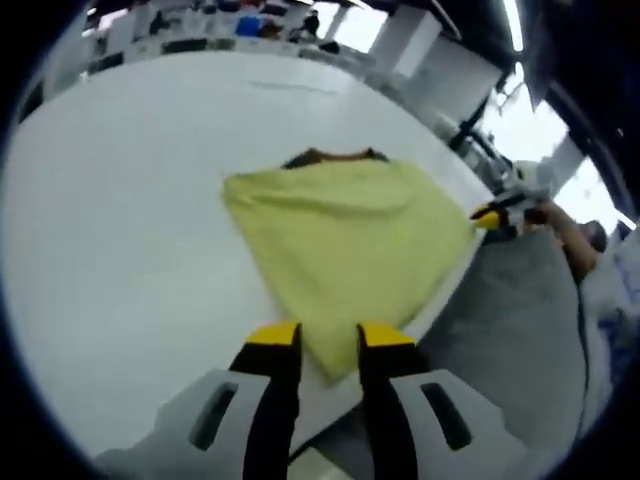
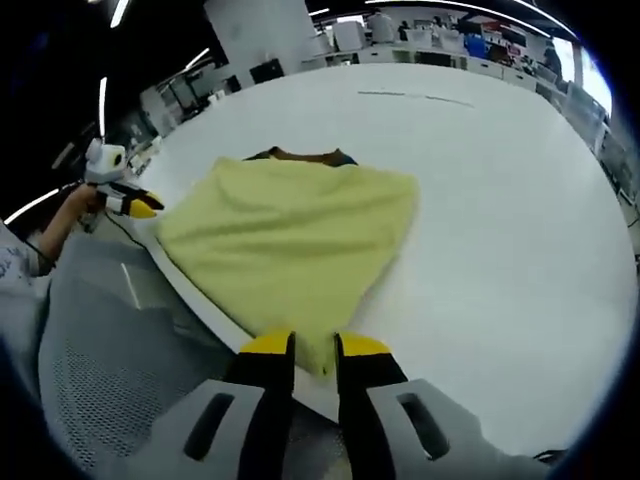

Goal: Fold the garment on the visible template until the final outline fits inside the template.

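Observation:
A yellow garment (image 1: pixel 345 250) (image 2: pixel 290 240) lies folded flat on the white table (image 1: pixel 120 250) (image 2: pixel 500 220), close to the near edge. A dark brown strip (image 1: pixel 335 155) (image 2: pixel 305 155) peeks out along its far side. My left gripper (image 1: pixel 330 338) stands open, its yellow-tipped jaws either side of the cloth's near corner, with a clear gap. My right gripper (image 2: pixel 315 347) has a narrower gap, with another corner of the cloth showing between the jaws. The right gripper (image 1: pixel 493 214) also appears just off the cloth's right corner. The left gripper (image 2: pixel 135 205) sits just off the left corner.
The table edge runs right beside the garment. Below it is a grey mesh surface (image 1: pixel 510 320) (image 2: pixel 100 350). A person's hand (image 1: pixel 560 225) (image 2: pixel 75 205) holds each far gripper. Faint line marks (image 1: pixel 290 88) (image 2: pixel 415 97) cross the far table. Shelves and desks stand behind.

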A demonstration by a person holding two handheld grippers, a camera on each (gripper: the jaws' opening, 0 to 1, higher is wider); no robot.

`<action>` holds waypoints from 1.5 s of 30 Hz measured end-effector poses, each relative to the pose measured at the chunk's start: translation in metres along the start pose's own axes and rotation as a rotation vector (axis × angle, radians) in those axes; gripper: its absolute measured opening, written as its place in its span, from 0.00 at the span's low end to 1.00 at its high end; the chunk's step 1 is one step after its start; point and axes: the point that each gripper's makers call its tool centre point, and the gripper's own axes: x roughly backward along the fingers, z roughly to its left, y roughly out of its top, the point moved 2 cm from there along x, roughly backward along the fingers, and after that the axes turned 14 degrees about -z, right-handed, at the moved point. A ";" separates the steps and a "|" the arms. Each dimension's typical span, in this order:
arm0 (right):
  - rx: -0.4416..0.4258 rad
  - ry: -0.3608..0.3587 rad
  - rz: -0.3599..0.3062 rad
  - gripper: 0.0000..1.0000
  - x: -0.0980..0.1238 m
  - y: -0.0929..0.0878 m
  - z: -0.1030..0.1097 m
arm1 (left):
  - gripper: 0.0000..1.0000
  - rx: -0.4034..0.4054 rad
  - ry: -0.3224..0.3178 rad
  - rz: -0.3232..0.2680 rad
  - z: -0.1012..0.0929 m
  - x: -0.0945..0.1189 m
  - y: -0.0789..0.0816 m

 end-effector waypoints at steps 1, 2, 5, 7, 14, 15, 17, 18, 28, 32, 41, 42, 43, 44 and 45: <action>-0.003 0.000 0.003 0.16 0.000 -0.001 0.000 | 0.18 0.008 0.005 0.004 0.000 0.000 -0.003; -0.007 0.000 0.006 0.15 0.000 -0.002 0.000 | 0.18 0.012 0.007 0.008 -0.001 0.001 -0.006; -0.013 0.004 0.014 0.15 0.000 -0.005 0.002 | 0.15 0.023 0.012 0.012 -0.002 0.005 -0.011; -0.006 0.001 0.017 0.13 0.001 -0.007 0.002 | 0.10 0.040 0.005 0.011 -0.005 0.007 -0.014; -0.005 0.002 0.014 0.01 0.003 -0.007 0.004 | 0.00 0.069 -0.011 0.020 -0.009 0.007 -0.019; -0.005 0.001 0.015 0.01 0.003 -0.007 0.004 | 0.00 0.074 -0.016 0.023 -0.011 0.007 -0.020; 0.006 -0.004 0.021 0.01 0.004 -0.008 0.004 | 0.00 0.067 -0.011 0.028 -0.011 0.006 -0.020; 0.010 -0.005 0.017 0.01 0.006 -0.007 0.004 | 0.00 0.057 -0.007 0.030 -0.011 0.006 -0.020; 0.048 -0.025 0.075 0.01 0.013 -0.019 -0.004 | 0.00 0.043 0.024 0.056 -0.006 0.014 -0.028; 0.014 -0.034 0.009 0.01 0.014 -0.012 -0.004 | 0.00 0.045 0.038 0.017 -0.004 0.015 -0.024; 0.019 -0.011 0.038 0.11 0.003 -0.015 0.000 | 0.08 0.045 0.041 -0.029 -0.002 0.005 -0.011; 0.028 -0.015 0.042 0.09 0.002 -0.015 -0.001 | 0.07 0.042 0.039 -0.025 -0.002 0.003 -0.012; 0.032 -0.017 0.043 0.06 0.002 -0.015 -0.002 | 0.06 0.043 0.040 -0.024 -0.001 0.002 -0.013; 0.033 -0.015 0.045 0.04 0.002 -0.014 -0.001 | 0.04 0.049 0.038 -0.021 -0.001 0.001 -0.014; 0.033 -0.012 0.045 0.04 0.002 -0.013 -0.001 | 0.00 0.053 0.035 -0.019 -0.002 0.000 -0.015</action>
